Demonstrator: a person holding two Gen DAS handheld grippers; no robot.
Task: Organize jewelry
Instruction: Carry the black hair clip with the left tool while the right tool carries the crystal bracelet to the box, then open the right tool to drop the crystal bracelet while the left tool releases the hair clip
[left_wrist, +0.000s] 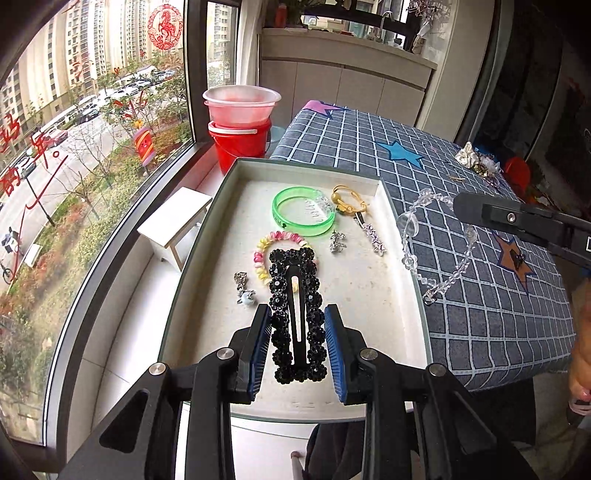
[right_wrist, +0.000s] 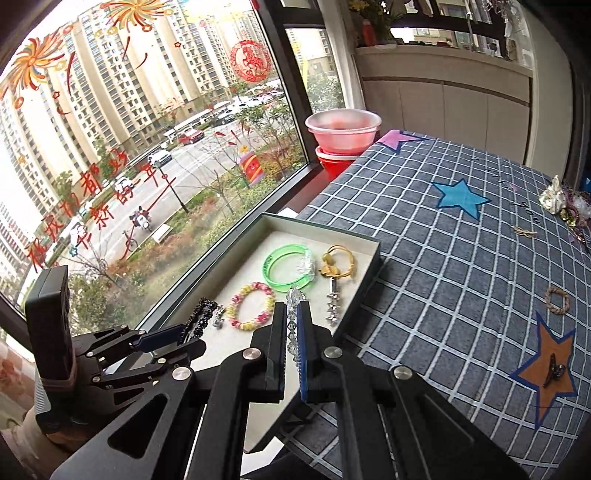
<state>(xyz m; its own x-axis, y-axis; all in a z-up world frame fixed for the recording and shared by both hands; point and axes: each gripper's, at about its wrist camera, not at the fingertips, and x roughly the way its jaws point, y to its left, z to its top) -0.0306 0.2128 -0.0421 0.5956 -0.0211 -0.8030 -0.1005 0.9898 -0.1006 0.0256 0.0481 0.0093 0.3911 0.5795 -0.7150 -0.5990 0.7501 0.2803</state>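
Black rhinestone hair clip (left_wrist: 297, 317) sits lengthwise between the blue pads of the left gripper (left_wrist: 298, 325); pads w/ a slight gap each side, so spread, not pinching. Clip lies over the white floor of the shallow tray (left_wrist: 373, 295), near its front edge; cannot tell if it rests flat or is lifted.

Right gripper (right_wrist: 291, 332) pressed together on a clear crystal bead strand (right_wrist: 293, 321), pinched between its pads. In the left wrist view the strand (left_wrist: 436, 240) hangs as a loop just past the tray's right rim, above the checked blue tablecloth (left_wrist: 480, 295).

Tray contents, far to near: green plastic bangle (left_wrist: 303, 216), gold ring-type piece (left_wrist: 345, 201) beside it, silver star clip (left_wrist: 371, 232), small silver charm (left_wrist: 337, 242), pink/yellow bead bracelet (left_wrist: 275, 251) touching the black clip's far end, small silver-blue earring (left_wrist: 244, 290) left of the clip.

On cloth, well apart from tray: braided ring (right_wrist: 557, 300), dark claw clip (right_wrist: 554, 373) on an orange star, heap of misc. jewelry (right_wrist: 565, 206) at far right edge.
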